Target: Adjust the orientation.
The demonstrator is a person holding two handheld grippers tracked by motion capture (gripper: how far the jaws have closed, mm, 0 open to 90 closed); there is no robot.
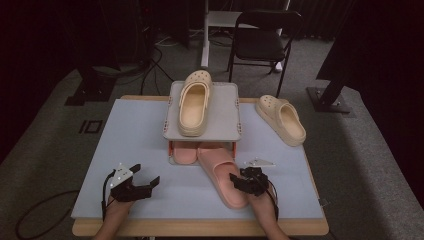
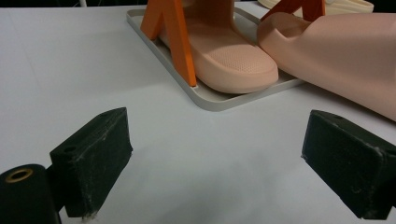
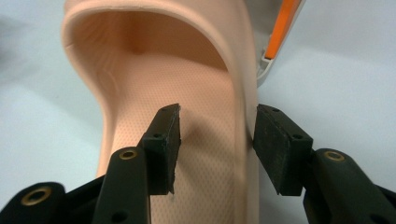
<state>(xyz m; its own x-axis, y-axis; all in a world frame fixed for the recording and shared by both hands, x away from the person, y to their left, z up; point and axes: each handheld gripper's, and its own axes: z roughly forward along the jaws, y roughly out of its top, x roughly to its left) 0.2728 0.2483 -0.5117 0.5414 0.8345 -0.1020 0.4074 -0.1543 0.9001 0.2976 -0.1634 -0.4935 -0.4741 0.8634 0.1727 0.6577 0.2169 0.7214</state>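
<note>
A cream clog (image 1: 194, 102) lies on top of the grey rack (image 1: 225, 120); a second cream clog (image 1: 281, 120) sits right of the rack, a black chair (image 1: 262, 40) stands behind it

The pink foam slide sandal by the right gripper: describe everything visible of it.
The pink foam slide sandal is a soft-looking, matte one-piece slide with a wide strap and dimpled footbed. It lies sole-down, slanting on the pale blue table, its toe end at the grey shoe rack. The right gripper straddles its side wall, jaws apart, one pad inside, one outside.
</note>
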